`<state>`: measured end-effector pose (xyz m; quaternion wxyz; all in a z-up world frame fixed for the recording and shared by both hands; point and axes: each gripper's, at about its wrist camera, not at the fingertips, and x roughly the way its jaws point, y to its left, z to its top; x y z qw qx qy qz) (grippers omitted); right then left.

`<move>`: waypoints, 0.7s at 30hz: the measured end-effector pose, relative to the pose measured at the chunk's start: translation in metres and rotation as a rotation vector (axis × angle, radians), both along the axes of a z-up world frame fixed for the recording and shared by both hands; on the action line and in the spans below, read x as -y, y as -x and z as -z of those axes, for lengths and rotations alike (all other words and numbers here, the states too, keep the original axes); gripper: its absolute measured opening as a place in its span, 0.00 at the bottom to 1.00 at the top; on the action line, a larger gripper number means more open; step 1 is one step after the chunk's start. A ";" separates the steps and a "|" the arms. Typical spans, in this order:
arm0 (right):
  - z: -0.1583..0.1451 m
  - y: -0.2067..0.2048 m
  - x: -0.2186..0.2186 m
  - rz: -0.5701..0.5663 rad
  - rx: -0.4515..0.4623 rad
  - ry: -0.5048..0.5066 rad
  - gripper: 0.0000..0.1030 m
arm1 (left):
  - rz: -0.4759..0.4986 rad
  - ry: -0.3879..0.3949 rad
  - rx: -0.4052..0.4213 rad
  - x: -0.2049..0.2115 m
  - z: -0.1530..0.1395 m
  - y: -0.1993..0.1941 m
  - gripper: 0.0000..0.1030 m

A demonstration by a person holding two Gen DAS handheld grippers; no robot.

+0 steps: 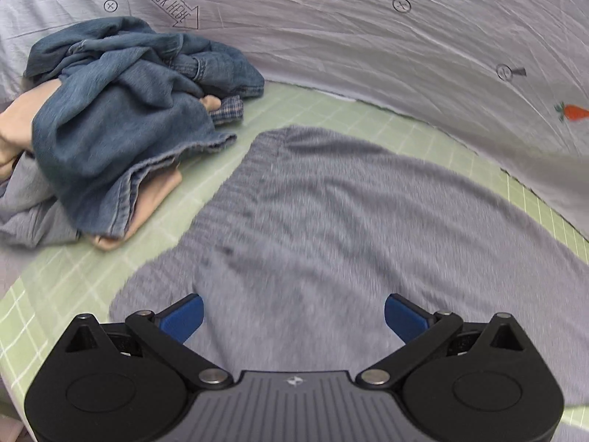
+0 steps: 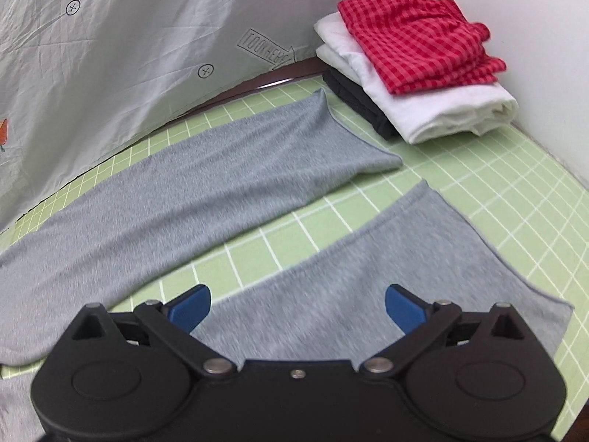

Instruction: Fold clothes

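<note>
Grey trousers (image 1: 331, 221) lie spread flat on the green grid mat (image 1: 66, 276). In the right wrist view the two legs (image 2: 206, 184) run apart toward the far right, the nearer leg (image 2: 386, 258) under the gripper. My left gripper (image 1: 293, 313) is open and empty above the waist end of the trousers. My right gripper (image 2: 297, 305) is open and empty above the nearer leg. The blue pads (image 2: 191, 309) hold nothing.
A heap of unfolded clothes, with blue denim (image 1: 121, 121) on top, lies at the mat's left. A folded stack with a red checked piece (image 2: 419, 40), white and black pieces below, stands at the far right corner. A printed white sheet (image 1: 368, 37) hangs behind. A white wall (image 2: 545, 55) is on the right.
</note>
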<state>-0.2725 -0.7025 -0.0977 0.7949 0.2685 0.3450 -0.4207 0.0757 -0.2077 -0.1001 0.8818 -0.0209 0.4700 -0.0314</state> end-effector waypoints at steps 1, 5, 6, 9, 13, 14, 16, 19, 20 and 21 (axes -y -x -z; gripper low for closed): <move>0.003 0.011 -0.001 0.014 0.011 -0.020 0.99 | 0.010 -0.001 -0.016 -0.001 0.003 0.017 1.00; 0.019 0.055 0.000 0.093 0.080 -0.119 0.99 | 0.037 -0.013 -0.077 -0.003 0.014 0.071 1.00; 0.023 0.065 0.000 0.116 0.097 -0.145 0.99 | 0.040 -0.015 -0.091 -0.003 0.016 0.085 1.00; 0.033 0.095 0.004 0.183 0.137 -0.193 0.99 | 0.039 -0.012 -0.111 -0.007 0.019 0.110 1.00; 0.038 0.126 0.011 0.239 0.168 -0.220 0.99 | 0.017 0.005 -0.136 -0.011 0.019 0.125 1.00; 0.039 0.134 0.012 0.251 0.174 -0.224 0.99 | 0.012 0.009 -0.140 -0.011 0.018 0.128 1.00; 0.041 0.150 0.015 0.276 0.189 -0.238 0.99 | 0.002 0.017 -0.149 -0.013 0.019 0.135 1.00; 0.047 0.170 0.016 0.310 0.268 -0.267 1.00 | -0.010 0.036 -0.164 -0.015 0.021 0.143 1.00; 0.047 0.174 0.017 0.324 0.295 -0.278 1.00 | -0.014 0.043 -0.169 -0.016 0.022 0.145 1.00; 0.048 0.177 0.017 0.338 0.320 -0.287 1.00 | -0.017 0.050 -0.174 -0.017 0.023 0.146 1.00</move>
